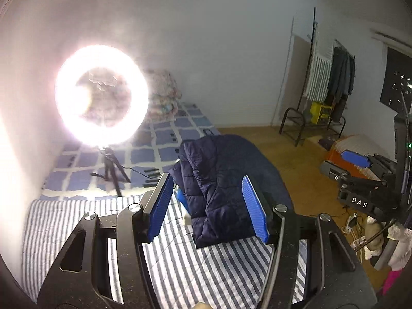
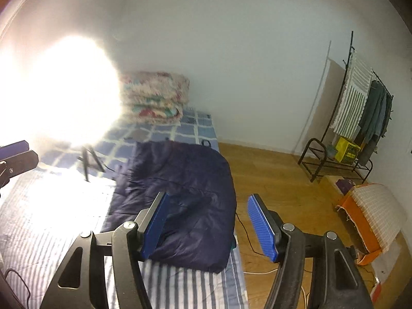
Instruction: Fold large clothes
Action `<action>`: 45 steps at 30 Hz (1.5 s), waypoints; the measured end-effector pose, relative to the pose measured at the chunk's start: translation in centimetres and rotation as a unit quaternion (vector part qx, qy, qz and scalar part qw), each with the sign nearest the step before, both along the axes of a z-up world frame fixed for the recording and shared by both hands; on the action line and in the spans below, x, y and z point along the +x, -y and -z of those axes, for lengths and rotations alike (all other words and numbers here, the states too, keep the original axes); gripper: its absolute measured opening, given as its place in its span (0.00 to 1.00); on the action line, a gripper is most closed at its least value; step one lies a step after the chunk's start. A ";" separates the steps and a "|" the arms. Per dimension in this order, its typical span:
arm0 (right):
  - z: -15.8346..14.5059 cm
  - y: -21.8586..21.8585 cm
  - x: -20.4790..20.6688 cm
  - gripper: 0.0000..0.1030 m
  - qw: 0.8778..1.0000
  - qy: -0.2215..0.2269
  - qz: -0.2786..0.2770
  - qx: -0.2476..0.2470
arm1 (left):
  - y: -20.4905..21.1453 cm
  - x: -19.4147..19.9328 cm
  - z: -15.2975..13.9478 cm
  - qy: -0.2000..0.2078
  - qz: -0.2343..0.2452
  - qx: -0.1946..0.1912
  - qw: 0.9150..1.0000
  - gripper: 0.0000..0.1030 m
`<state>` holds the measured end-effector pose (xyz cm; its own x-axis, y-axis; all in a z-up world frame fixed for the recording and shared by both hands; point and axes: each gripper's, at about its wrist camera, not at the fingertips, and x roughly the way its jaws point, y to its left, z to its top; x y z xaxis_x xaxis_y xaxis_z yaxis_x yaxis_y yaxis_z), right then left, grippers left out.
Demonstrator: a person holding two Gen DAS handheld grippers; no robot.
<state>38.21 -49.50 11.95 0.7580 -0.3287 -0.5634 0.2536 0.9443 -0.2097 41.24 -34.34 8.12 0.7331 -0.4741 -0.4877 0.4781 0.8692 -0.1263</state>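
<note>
Standing apart with nothing between their blue ribbed pads, the jaws of the left gripper [image 1: 208, 203] and of the right gripper [image 2: 208, 225] are both open and hold nothing. Beyond them the dark navy quilted puffer jacket [image 1: 219, 180] lies folded on the white-and-grey striped bed sheet [image 1: 77, 219], near the bed's edge beside the wooden floor [image 2: 283, 180]. A bright ring lamp on a small black tripod [image 1: 101, 97] stands further back on the bed.

Both wrist fisheyes sit raised over the striped bed [image 1: 77, 221], tilted down along their blue fingers. Left view faces the ring light [image 1: 101, 100], upper left; right view sits further right, over the wood floor [image 2: 278, 180]. Shared: navy jacket [image 1: 219, 180], clothes rack [image 2: 360, 118], far wall.
</note>
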 end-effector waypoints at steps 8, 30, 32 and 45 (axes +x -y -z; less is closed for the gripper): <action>-3.5 -7.6 -10.4 0.74 0.999 0.027 -0.041 0.004 | -7.8 -12.1 -3.8 0.051 -0.002 -0.007 0.999 0.88; -0.2 -16.7 -28.8 1.00 0.998 0.053 -0.038 0.014 | -14.1 -29.4 0.3 0.067 0.001 0.016 0.998 1.00; 0.3 -16.8 -29.5 1.00 0.998 0.054 -0.031 0.017 | -14.1 -29.6 0.7 0.069 0.000 0.022 0.997 1.00; 4.1 -17.5 -32.3 1.00 0.997 0.066 0.030 0.026 | -13.9 -30.3 4.7 0.059 -0.002 0.054 0.997 1.00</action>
